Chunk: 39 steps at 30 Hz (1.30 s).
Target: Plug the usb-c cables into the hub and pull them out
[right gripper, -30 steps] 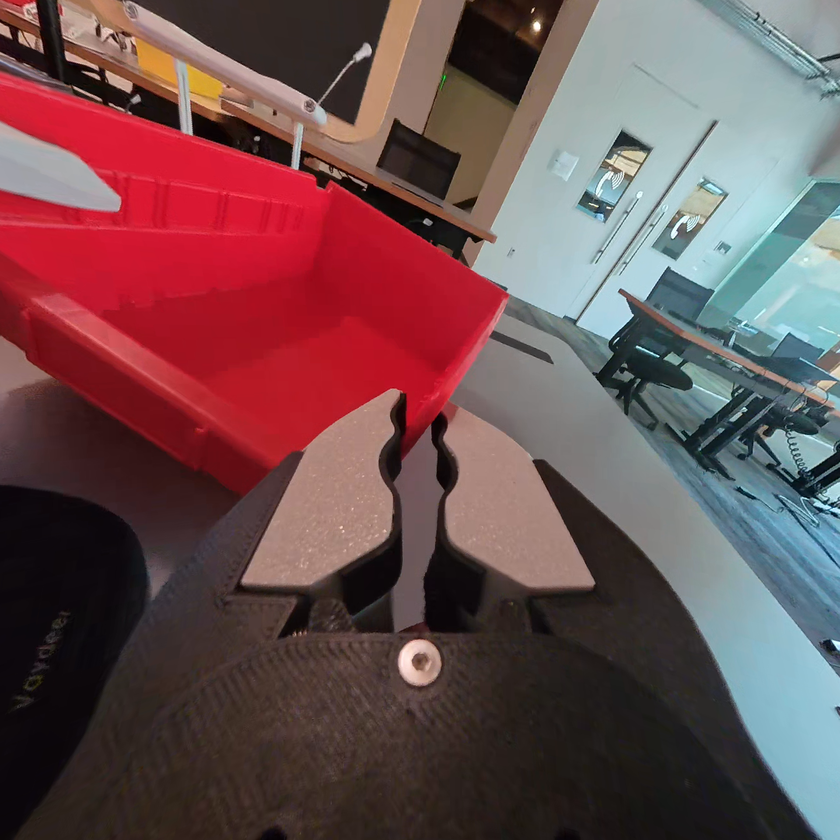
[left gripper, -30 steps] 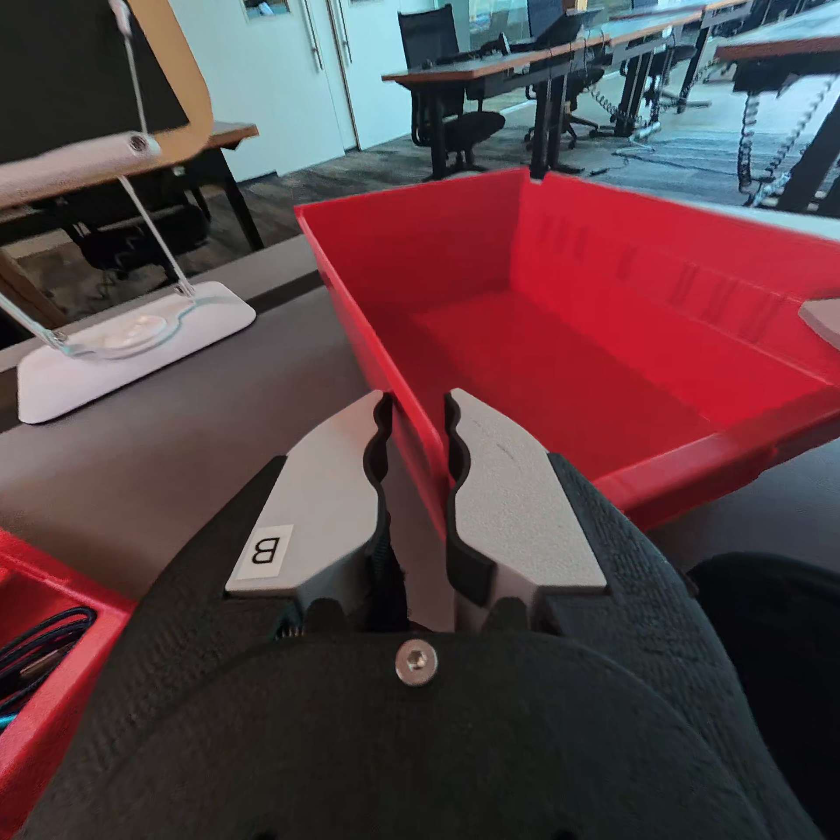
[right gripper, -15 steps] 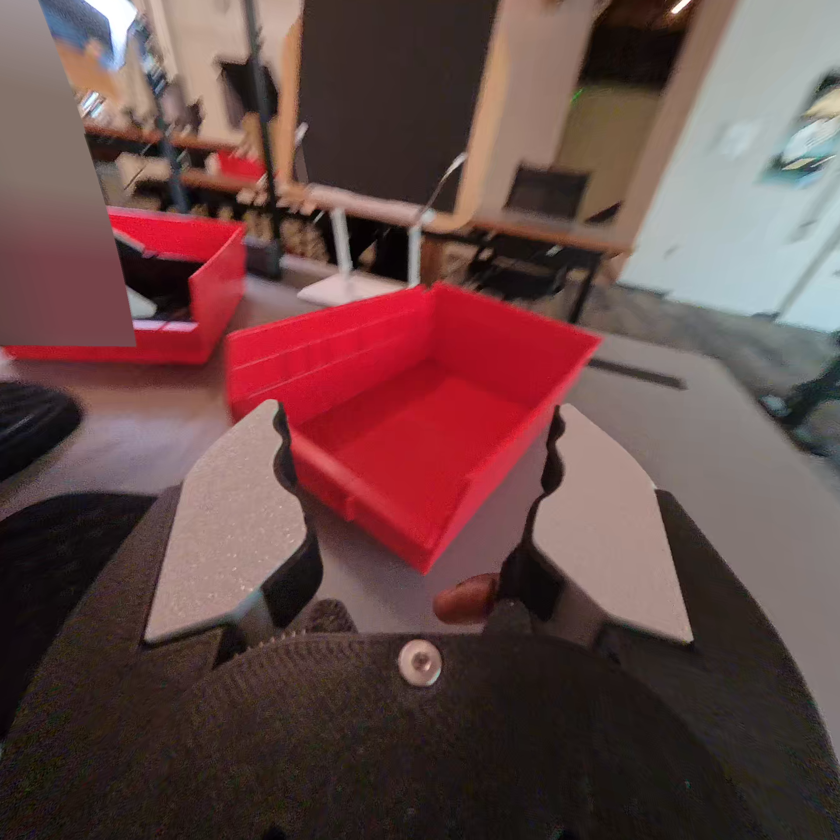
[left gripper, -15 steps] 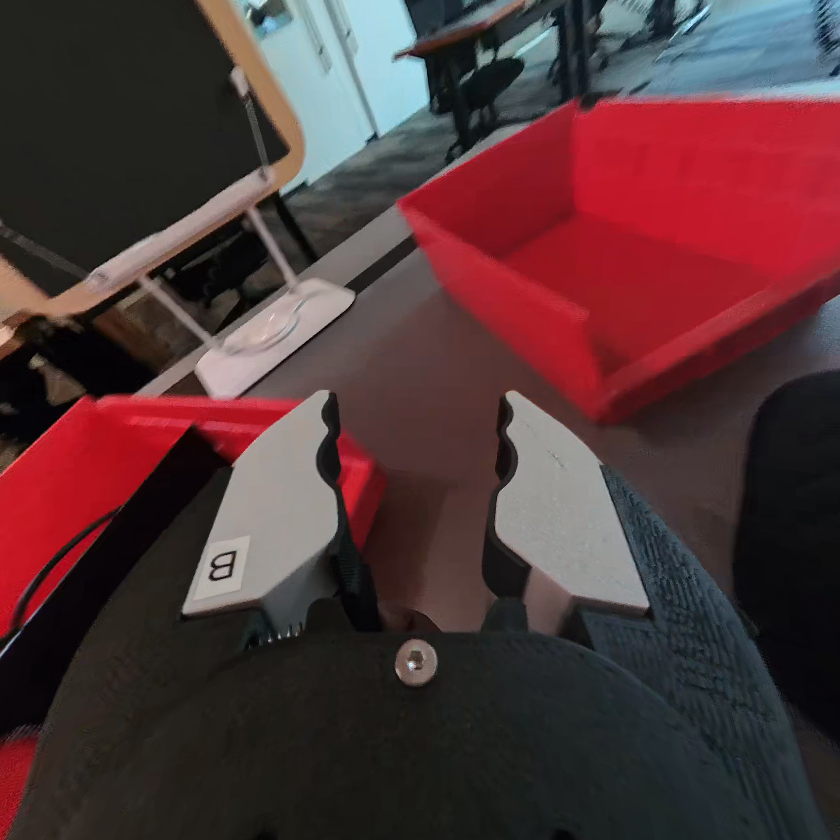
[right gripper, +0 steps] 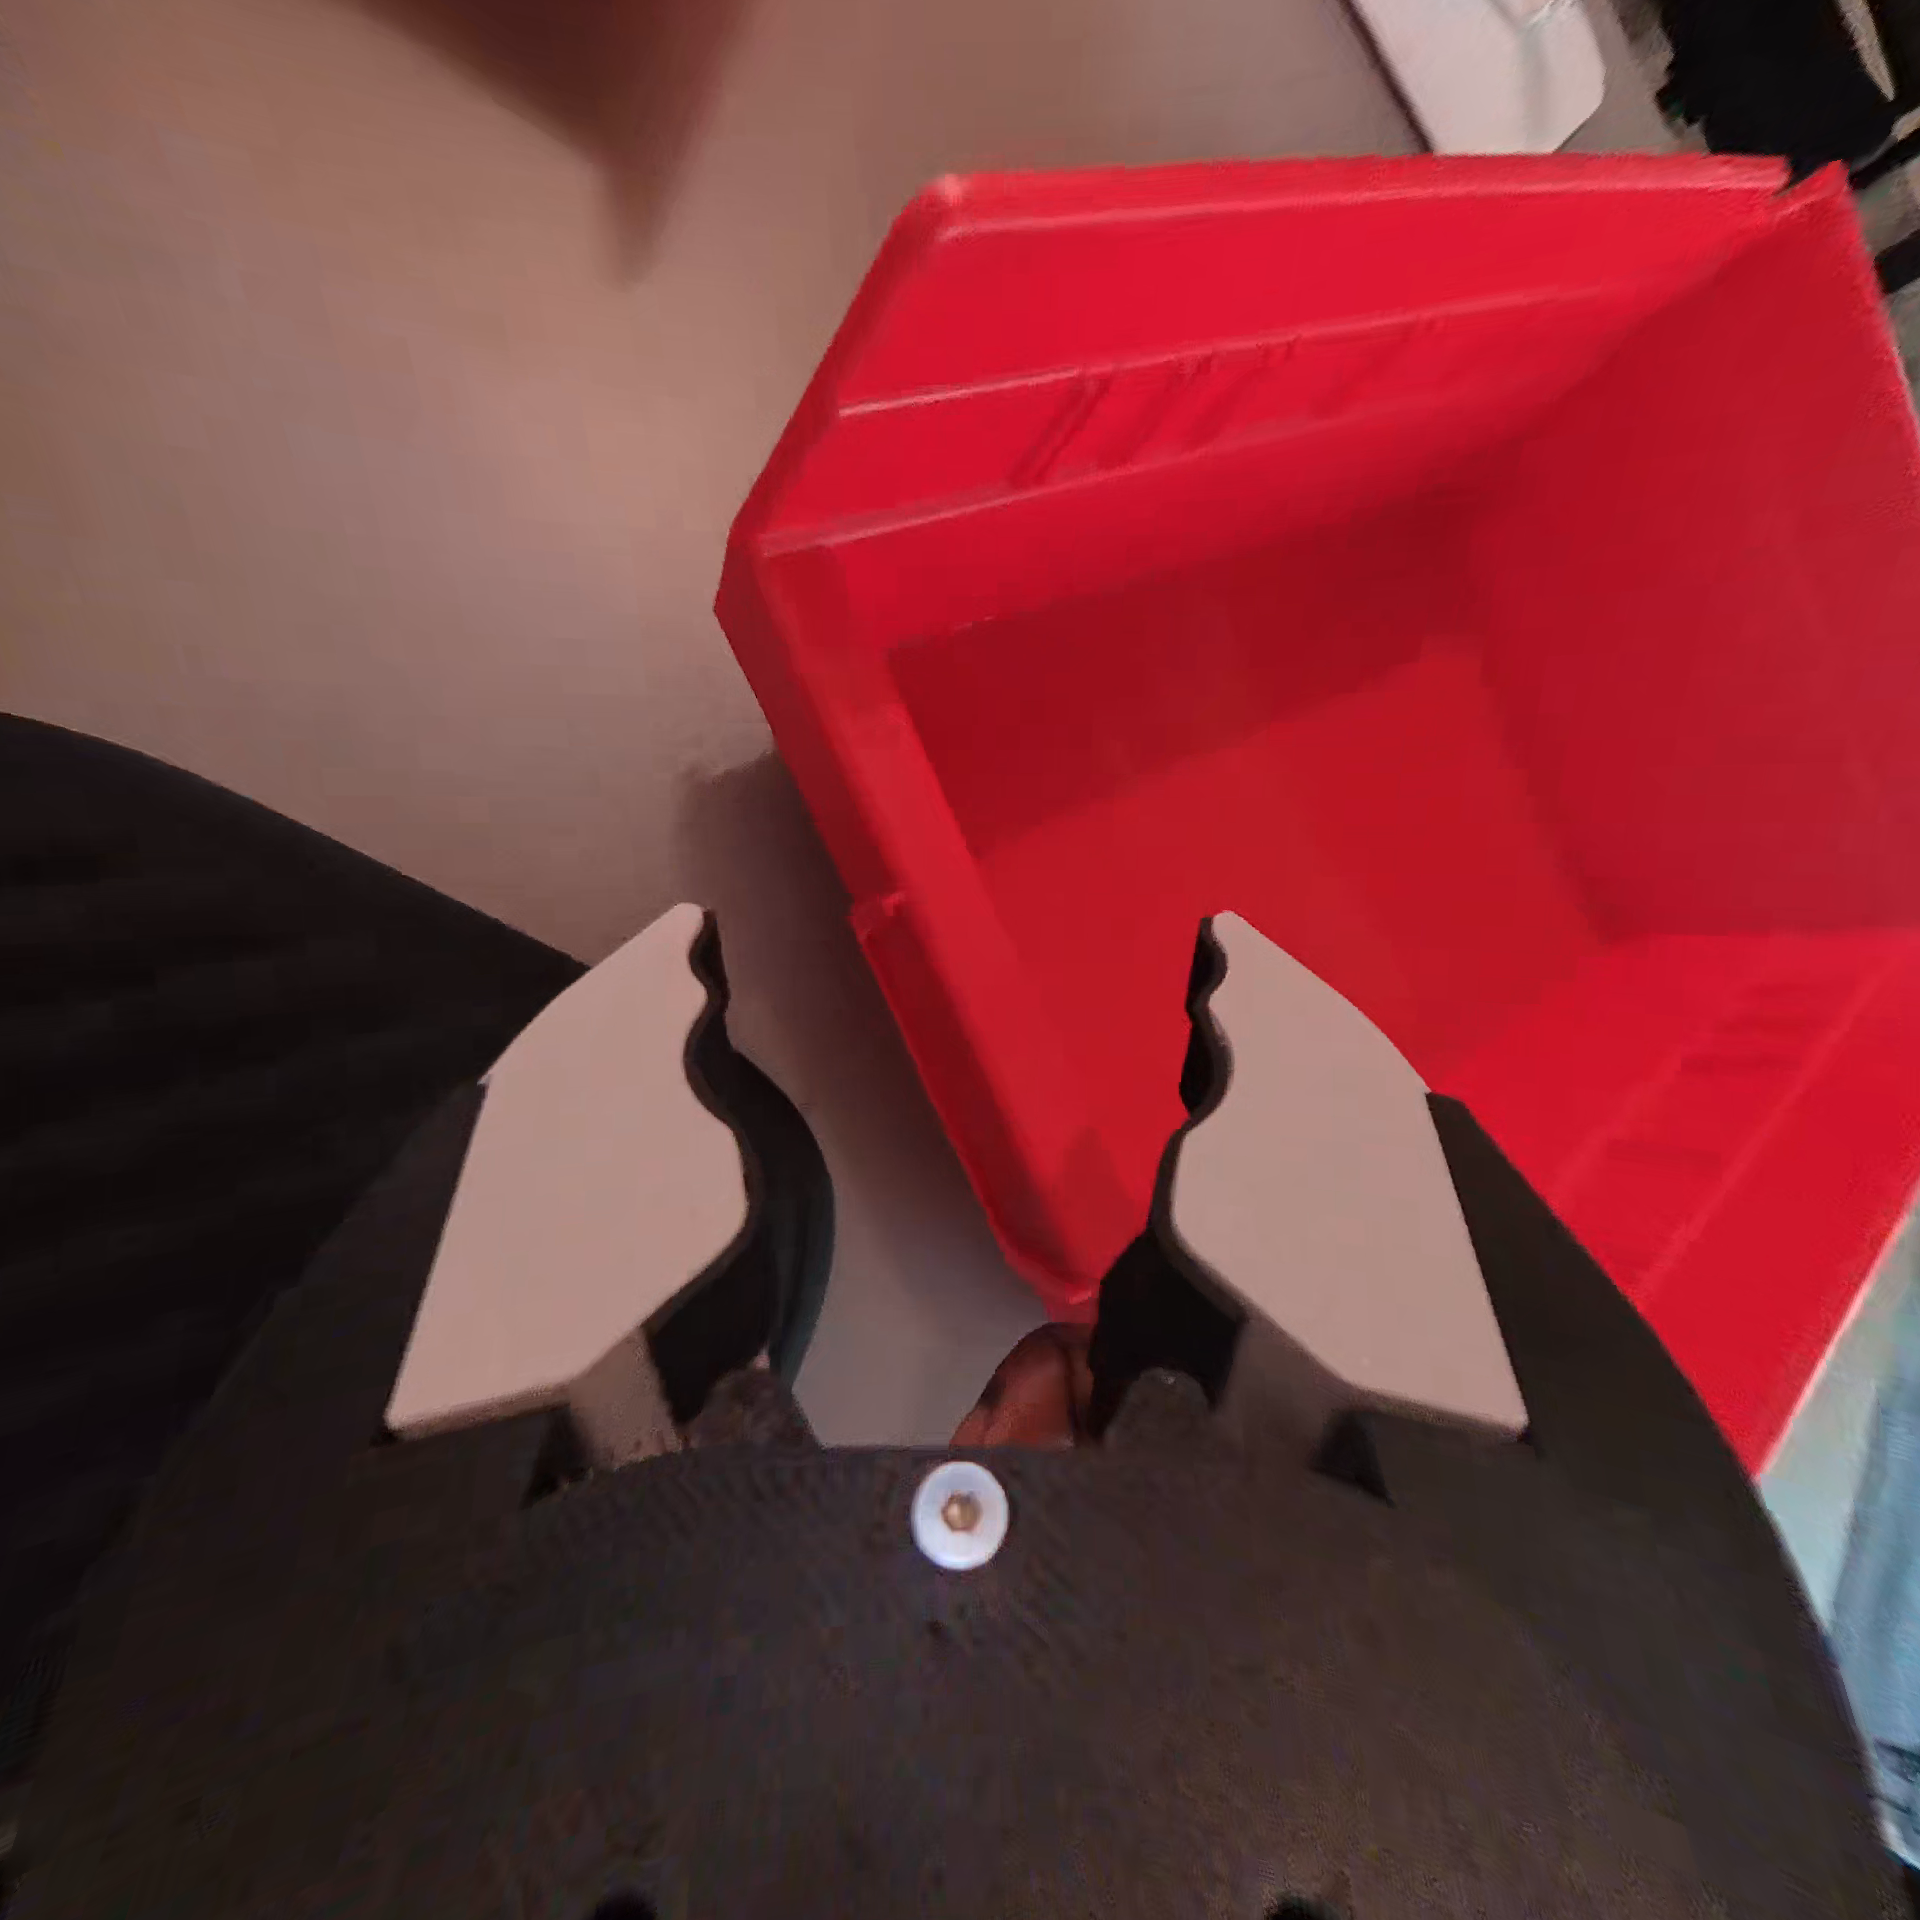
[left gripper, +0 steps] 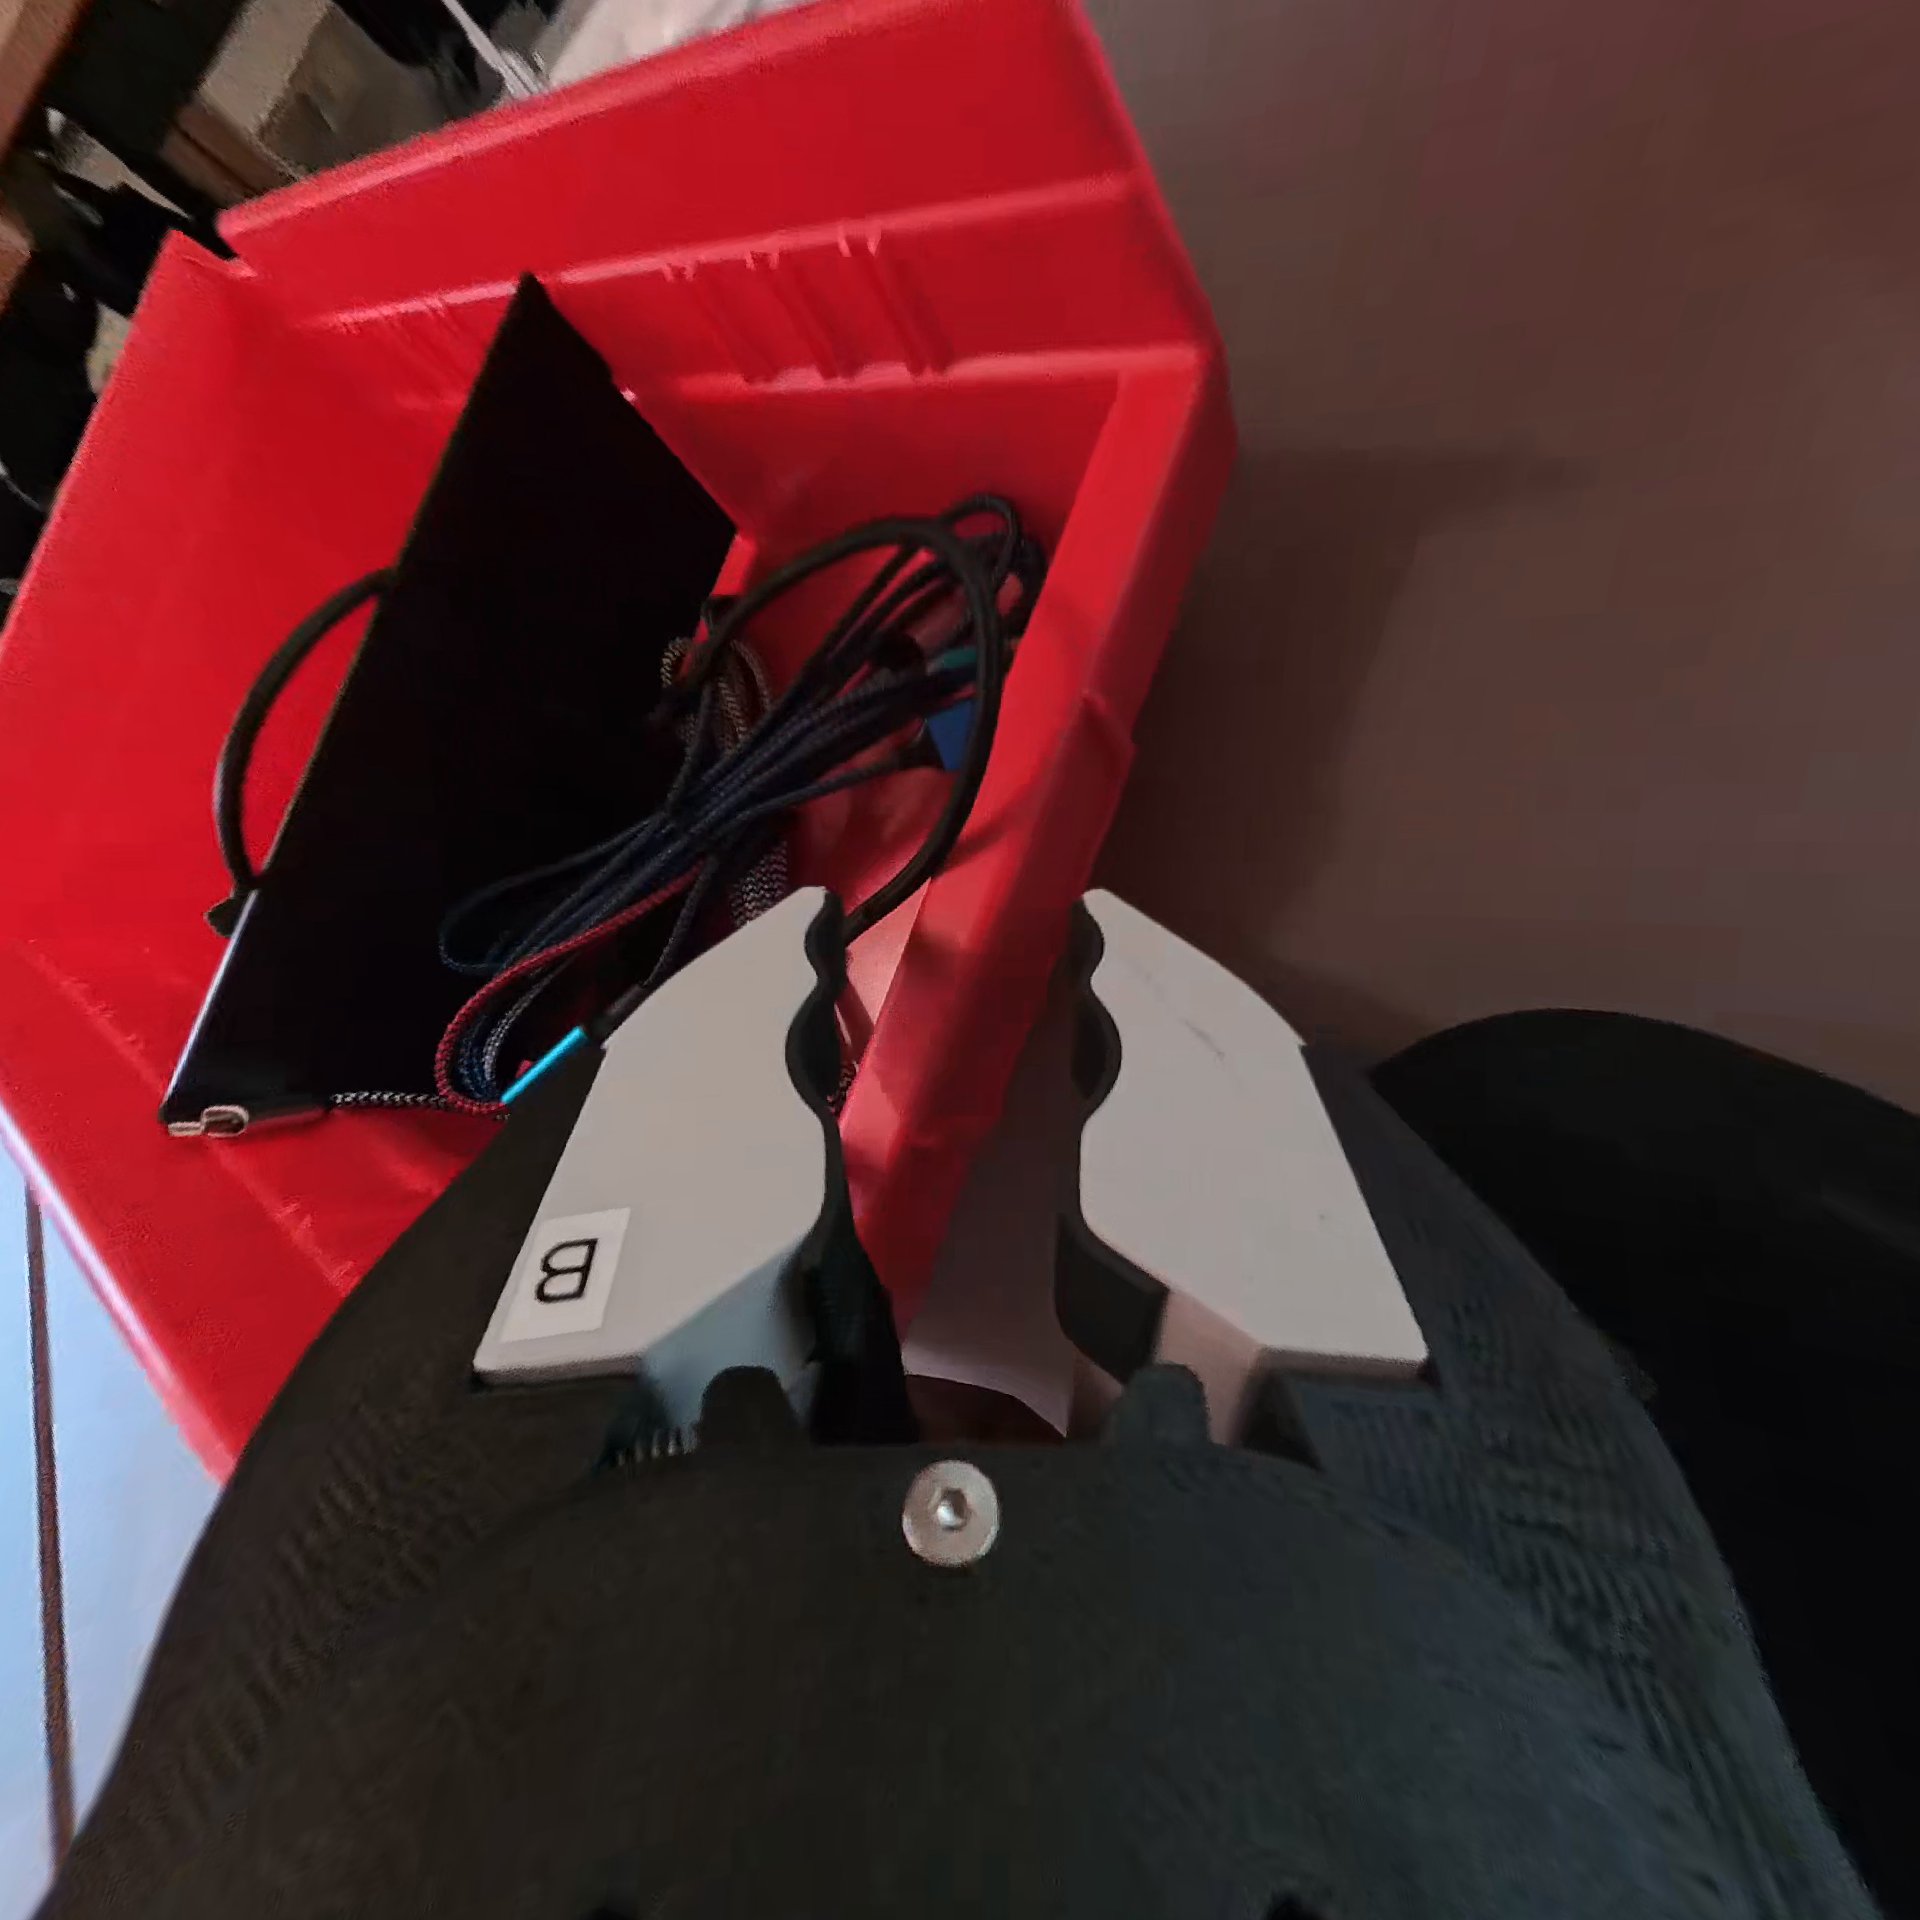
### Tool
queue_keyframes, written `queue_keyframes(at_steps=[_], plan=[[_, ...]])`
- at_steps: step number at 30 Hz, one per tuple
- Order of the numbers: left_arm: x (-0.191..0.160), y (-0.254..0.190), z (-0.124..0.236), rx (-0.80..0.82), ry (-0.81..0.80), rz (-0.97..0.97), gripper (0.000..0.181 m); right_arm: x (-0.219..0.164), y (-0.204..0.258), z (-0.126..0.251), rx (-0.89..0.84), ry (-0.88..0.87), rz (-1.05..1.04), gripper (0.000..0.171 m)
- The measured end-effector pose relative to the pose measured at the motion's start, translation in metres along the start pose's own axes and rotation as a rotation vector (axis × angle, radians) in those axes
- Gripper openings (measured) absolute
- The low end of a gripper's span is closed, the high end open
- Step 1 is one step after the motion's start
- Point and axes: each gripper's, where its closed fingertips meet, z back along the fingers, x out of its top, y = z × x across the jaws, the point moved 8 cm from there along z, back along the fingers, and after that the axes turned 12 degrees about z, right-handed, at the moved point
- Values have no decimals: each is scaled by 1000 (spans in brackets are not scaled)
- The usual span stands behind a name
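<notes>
USB-C cables, a loose tangle of dark braided cords with red-and-black and blue-flecked weaves (left gripper: 717,831), lie in a glossy red plastic bin (left gripper: 1049,343) on a matte grey-brown counter (left gripper: 1558,520). Beside the cables in that bin, a flat black slab with a small oval port at its near end, apparently the hub (left gripper: 457,748), leans from the bin's floor up toward its far wall.

The left tool (left gripper: 951,935), two pale grey textured plates with wavy black pads on a rough black printed body, hangs over the bin's near right wall with its jaws parted, one finger inside the bin and one outside, holding nothing. A thin black cord crosses just past the inner fingertip; whether it touches cannot be told.

The right tool (right gripper: 956,930) is spread wide and empty above the counter, at the near corner of a second red plastic bin (right gripper: 935,582), smooth-walled, ribbed along one side and bare inside.

The step in hand looks like reaching for a first cable. Done well, the left tool clears the wall and drops fully inside the bin, then closes on a rigid plug housing, not on limp braid, which would slip and drag the whole knot. The slab is thin and slick; the other tool will likely need to pin it by its edges.
</notes>
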Motion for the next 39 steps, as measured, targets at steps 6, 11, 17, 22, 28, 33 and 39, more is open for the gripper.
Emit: queue_keyframes(at_steps=[6,11,17,22,28,33,39], plan=[[-9,12,4,-146,30,10,29,-3,0,-23,-18,129,133,55],[-31,40,20,-208,82,79,29,-22,-2,-19,41,174,93,42],[-59,71,41,-222,123,45,32,-50,-9,-4,64,201,40,45],[-78,88,56,-250,133,8,33,-73,-11,11,52,234,3,46],[-94,99,69,-230,136,34,33,-108,-14,31,14,282,-59,46],[-111,111,82,-216,120,45,33,-135,-17,46,-30,330,-78,45],[-124,125,92,-176,156,100,35,-155,-24,53,-76,344,-104,48]])
